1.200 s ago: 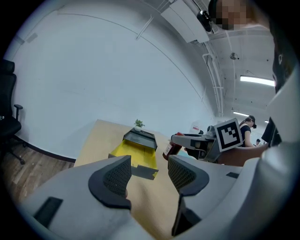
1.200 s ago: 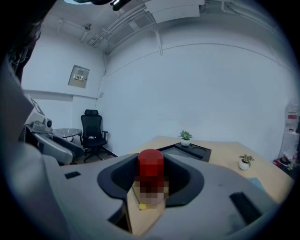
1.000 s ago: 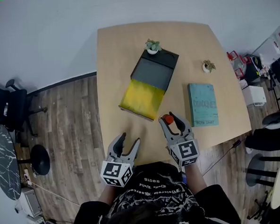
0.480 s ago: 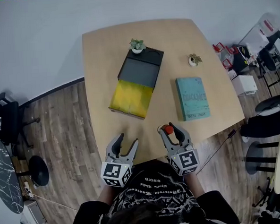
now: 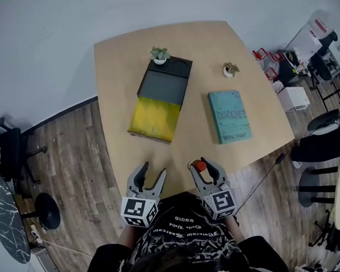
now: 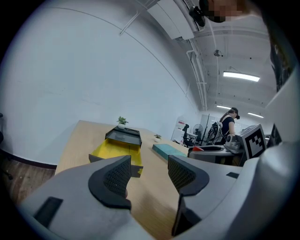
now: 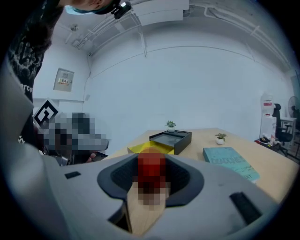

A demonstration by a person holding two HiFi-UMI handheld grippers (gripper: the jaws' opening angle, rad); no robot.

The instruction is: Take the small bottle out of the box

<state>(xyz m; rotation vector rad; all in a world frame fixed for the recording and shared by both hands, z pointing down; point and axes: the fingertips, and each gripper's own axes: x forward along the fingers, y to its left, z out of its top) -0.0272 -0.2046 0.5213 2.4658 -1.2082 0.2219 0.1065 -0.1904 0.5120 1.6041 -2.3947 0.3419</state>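
The right gripper (image 5: 201, 163) has its jaws clamped on the bottle (image 7: 151, 169), red cap up, well clear of the box (image 5: 151, 117) on the person's side. The left gripper (image 5: 153, 170), equally clear of it, gapes with nothing between its jaws. The bottle looks light, stiff and likely slick, so I'd judge a grip across the body under the cap safest.

No words can be read
teal book (image 5: 230, 116): cover print too small; black shirt (image 5: 187, 236): white lettering blurred; left gripper (image 5: 153, 169), right gripper (image 5: 199, 163): square coded markers
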